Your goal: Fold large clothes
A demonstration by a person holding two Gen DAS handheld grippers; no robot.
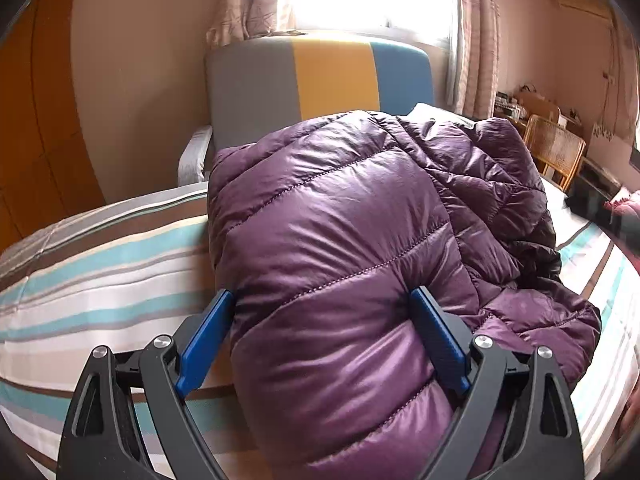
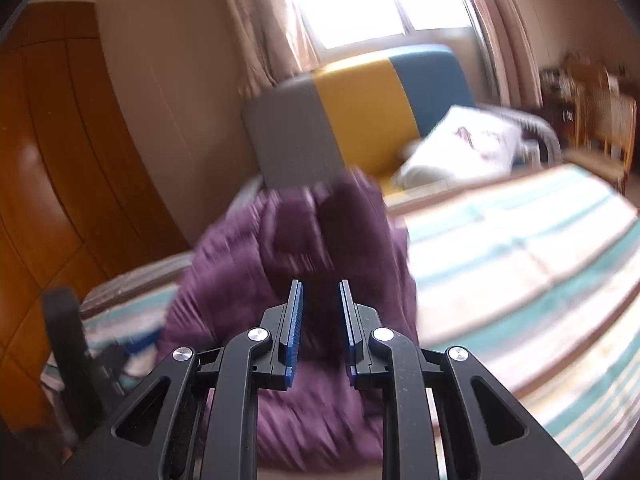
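Observation:
A purple quilted down jacket (image 1: 340, 248) lies bunched on a striped bed (image 1: 100, 280). My left gripper (image 1: 324, 300) is wide open, and a thick fold of the jacket bulges between its blue pads (image 1: 204, 340), touching both. In the right wrist view the jacket (image 2: 304, 264) is blurred by motion. My right gripper (image 2: 320, 292) hovers over it with its blue pads (image 2: 294, 320) parallel and a narrow gap between them; nothing is seen clamped in that gap. The left gripper's black body (image 2: 68, 352) shows at the lower left there.
A grey, yellow and blue armchair (image 1: 320, 76) stands behind the bed under a bright window, with a white cushion (image 2: 464, 148) on its seat. A wooden wardrobe (image 2: 60, 160) is on the left. A rattan chair (image 1: 556, 148) and cluttered furniture stand at the right.

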